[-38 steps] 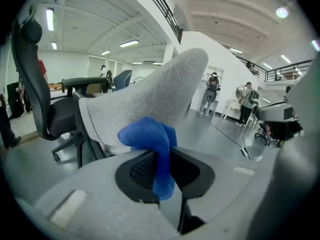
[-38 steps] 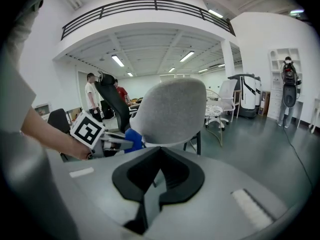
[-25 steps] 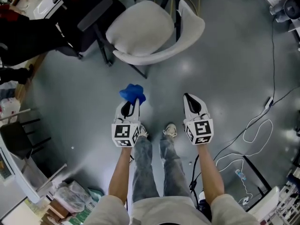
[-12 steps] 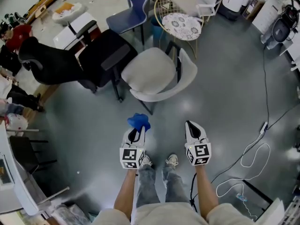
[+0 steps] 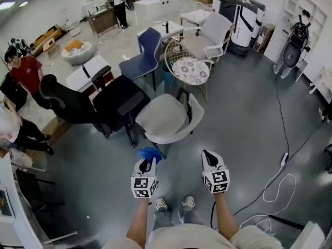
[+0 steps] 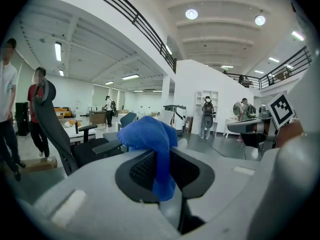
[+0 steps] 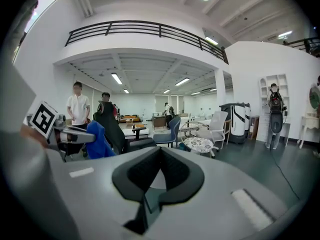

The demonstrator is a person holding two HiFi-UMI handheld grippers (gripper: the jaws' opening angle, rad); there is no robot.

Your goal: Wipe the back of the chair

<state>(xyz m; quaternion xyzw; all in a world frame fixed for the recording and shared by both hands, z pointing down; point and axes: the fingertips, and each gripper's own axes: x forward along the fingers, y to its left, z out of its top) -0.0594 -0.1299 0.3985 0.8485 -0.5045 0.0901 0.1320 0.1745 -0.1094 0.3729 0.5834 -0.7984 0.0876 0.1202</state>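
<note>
A white bucket chair with a curved back stands on the grey floor ahead of both grippers. My left gripper is shut on a bunched blue cloth, just short of the chair's near legs. In the left gripper view the blue cloth hangs over the pinched jaws of the left gripper. My right gripper is level with the left one, jaws shut with nothing in them. The right gripper view shows the right gripper closed and the blue cloth off to its left.
A black office chair stands directly left of the white chair, with a blue chair and a round patterned table behind. Another pale chair is farther back. Cables trail on the floor at right. A person stands far left.
The head view has lifted, showing much more of the room, and the white chair sits lower in frame. Both grippers keep their spacing, and the left one still holds the cloth.
</note>
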